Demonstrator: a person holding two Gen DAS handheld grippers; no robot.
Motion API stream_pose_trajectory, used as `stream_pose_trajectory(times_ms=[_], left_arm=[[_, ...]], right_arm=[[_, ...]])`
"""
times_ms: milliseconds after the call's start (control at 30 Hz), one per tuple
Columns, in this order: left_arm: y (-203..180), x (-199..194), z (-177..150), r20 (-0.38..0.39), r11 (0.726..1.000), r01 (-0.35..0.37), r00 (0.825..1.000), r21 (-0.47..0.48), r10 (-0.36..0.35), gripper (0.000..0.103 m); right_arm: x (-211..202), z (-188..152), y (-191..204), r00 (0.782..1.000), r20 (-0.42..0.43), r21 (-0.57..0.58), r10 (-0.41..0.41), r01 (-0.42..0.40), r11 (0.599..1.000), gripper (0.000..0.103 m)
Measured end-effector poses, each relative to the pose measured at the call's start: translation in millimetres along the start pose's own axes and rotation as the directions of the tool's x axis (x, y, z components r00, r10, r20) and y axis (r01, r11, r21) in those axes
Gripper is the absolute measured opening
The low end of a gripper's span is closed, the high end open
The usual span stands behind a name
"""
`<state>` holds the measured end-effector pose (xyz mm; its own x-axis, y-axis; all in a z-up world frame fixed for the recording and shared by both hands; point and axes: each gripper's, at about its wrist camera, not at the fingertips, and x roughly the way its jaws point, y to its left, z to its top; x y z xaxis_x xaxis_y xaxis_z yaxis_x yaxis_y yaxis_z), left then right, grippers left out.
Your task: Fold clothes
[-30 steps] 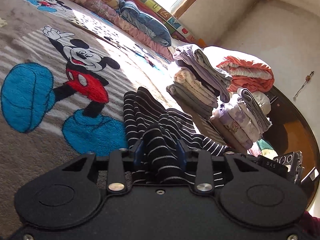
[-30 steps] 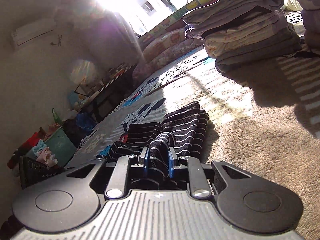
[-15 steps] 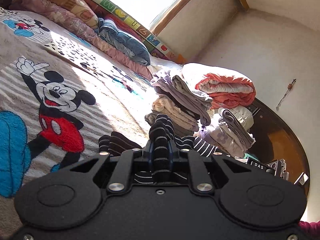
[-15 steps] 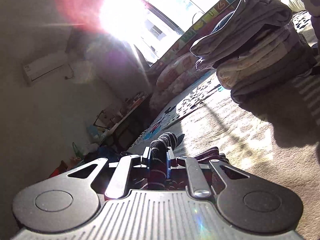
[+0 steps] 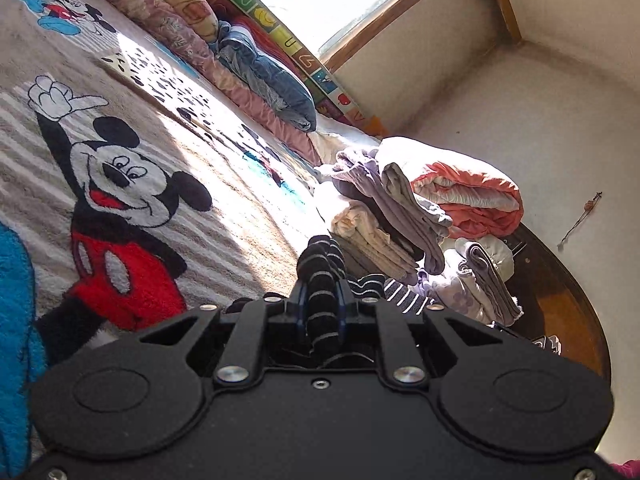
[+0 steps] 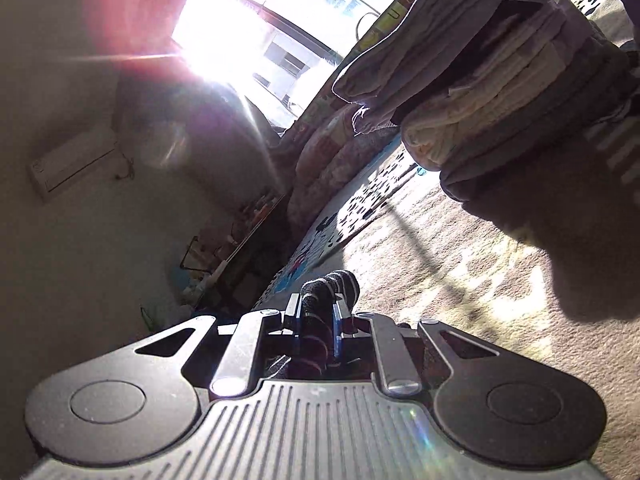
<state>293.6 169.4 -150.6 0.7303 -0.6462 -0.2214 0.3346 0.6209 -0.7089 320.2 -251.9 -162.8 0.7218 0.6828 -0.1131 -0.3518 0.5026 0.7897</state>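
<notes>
Striped garment (image 5: 322, 276) now bunched, raised off blanket (image 5: 224, 216) in both jaws.

right tool (image 6: 316, 312) clamped on striped garment (image 6: 334, 282), folded stack (image 6: 500, 92) beyond

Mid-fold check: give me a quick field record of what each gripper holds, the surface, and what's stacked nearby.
left gripper: shut on striped garment
right gripper: shut on the same striped garment, a bunched fold between the jaws
garment state: pinched at two places, rest trailing below the left gripper
surface: blanket with cartoon mouse print, on a bed
folded stack: ahead of the left gripper; close at upper right in the right wrist view
second stack: lilac and grey items, beside the first
orange bedding: rolled, behind the stacks
</notes>
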Motion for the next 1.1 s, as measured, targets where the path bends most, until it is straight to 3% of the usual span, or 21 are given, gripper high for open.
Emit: stream_pose_trajectory(times_ms=[300,367,400,433,500,600,667,733,800,967,1033,1100], left_arm=[[8.6,7.3,-4.7,-0.023,0.998,-0.062,0.998,-0.018,0.061,0.012],[10.0,10.0,-7.0,-0.042,0.997,-0.072,0.997,-0.02,0.071,0.012],[10.3,10.1,-7.3,-0.049,0.997,-0.069,0.997,-0.023,0.068,0.013],[8.1,7.8,-7.2,-0.043,0.997,-0.072,0.997,-0.016,0.071,0.015],[0.0,0.5,-7.3,-0.016,0.996,-0.093,0.996,0.017,0.093,0.053],[-20.1,-12.5,-9.7,0.031,0.981,-0.15,0.989,0.121,0.148,0.055],[-40.3,-22.4,-13.9,0.063,0.955,-0.189,0.982,0.229,0.179,0.055],[-63.8,-31.0,-20.6,0.073,0.923,-0.173,0.985,0.344,0.157,0.055],[-85.5,-33.8,-32.5,0.056,0.883,-0.134,0.991,0.449,0.122,0.055],[-99.8,-20.2,-64.7,-0.016,0.792,-0.126,0.986,0.597,0.169,0.048],[-94.9,-13.3,-79.0,-0.026,0.738,-0.151,0.975,0.658,0.222,0.047],[-87.3,-6.7,-89.9,-0.036,0.695,-0.165,0.964,0.7,0.265,0.047]], right_arm=[[23.7,-8.7,-21.3,0.99,-0.077,0.027,-0.116,0.119,0.993,0.017],[20.6,-8.0,-17.6,0.99,-0.065,0.016,-0.128,0.129,0.992,0.023],[17.6,-6.8,-13.7,0.989,-0.055,0.003,-0.135,0.136,0.991,0.032],[13.2,-5.0,-7.7,0.988,-0.04,-0.02,-0.146,0.145,0.989,0.038],[4.0,-1.8,5.3,0.986,-0.012,-0.074,-0.169,0.168,0.983,0.048],[-14.8,-4.7,35.9,0.976,0.022,-0.235,-0.218,0.217,0.947,0.048],[-28.6,-15.1,60.4,0.974,0.04,-0.353,-0.222,0.222,0.909,0.048],[-36.6,-31.4,83.3,0.977,0.035,-0.461,-0.211,0.203,0.864,0.048],[-37.3,-51.4,103.7,0.979,0.017,-0.568,-0.202,0.176,0.804,0.048],[-23.4,-94.2,124.8,0.975,-0.015,-0.717,-0.223,0.145,0.682,0.045],[-19.5,-108.2,122.4,0.967,-0.027,-0.736,-0.254,0.153,0.66,0.042],[-17.2,-116.6,113.0,0.959,-0.041,-0.725,-0.279,0.164,0.669,0.042]])
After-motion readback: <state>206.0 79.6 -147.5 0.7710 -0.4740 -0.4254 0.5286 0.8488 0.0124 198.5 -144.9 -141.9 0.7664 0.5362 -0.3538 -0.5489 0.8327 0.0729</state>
